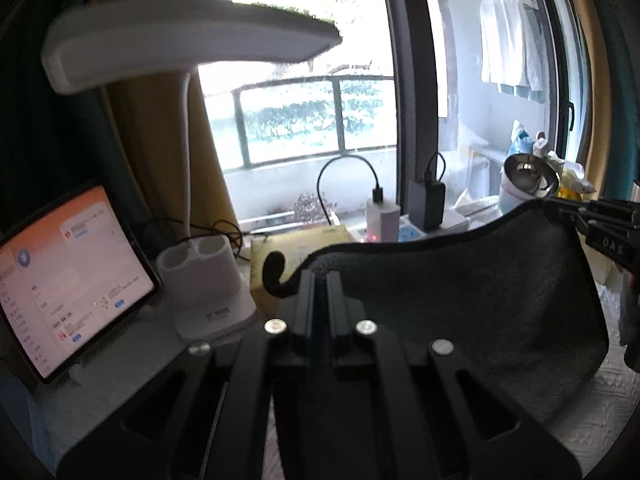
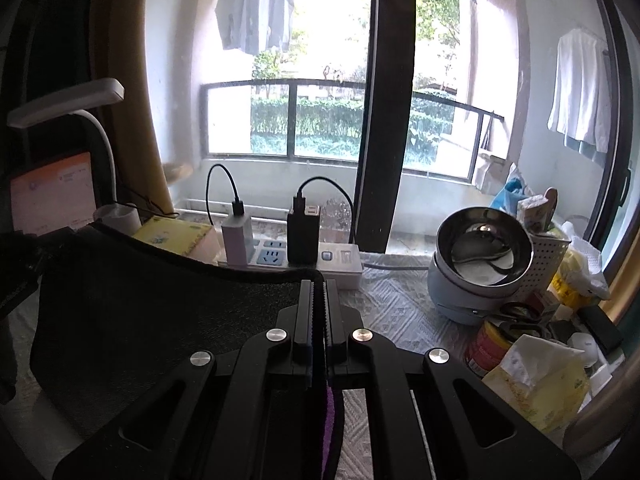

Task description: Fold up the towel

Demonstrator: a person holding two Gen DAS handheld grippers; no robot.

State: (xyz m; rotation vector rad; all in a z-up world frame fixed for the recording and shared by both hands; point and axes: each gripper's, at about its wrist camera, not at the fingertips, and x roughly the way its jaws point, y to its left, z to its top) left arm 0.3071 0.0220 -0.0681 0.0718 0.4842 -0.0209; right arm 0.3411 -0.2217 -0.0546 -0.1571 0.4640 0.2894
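Observation:
A dark grey towel hangs stretched in the air between my two grippers, above the white patterned tablecloth. My left gripper is shut on its left top corner, where a hanging loop curls up. My right gripper is shut on the other top corner; the towel spreads to the left of it, and a purple strip of it shows between the fingers. The right gripper also shows at the right edge of the left wrist view, pinching the towel's edge.
A tablet, a white lamp with its stand and a yellow tissue box are on the left. A power strip with chargers lies by the window. A steel bowl on a cooker, a can and clutter fill the right.

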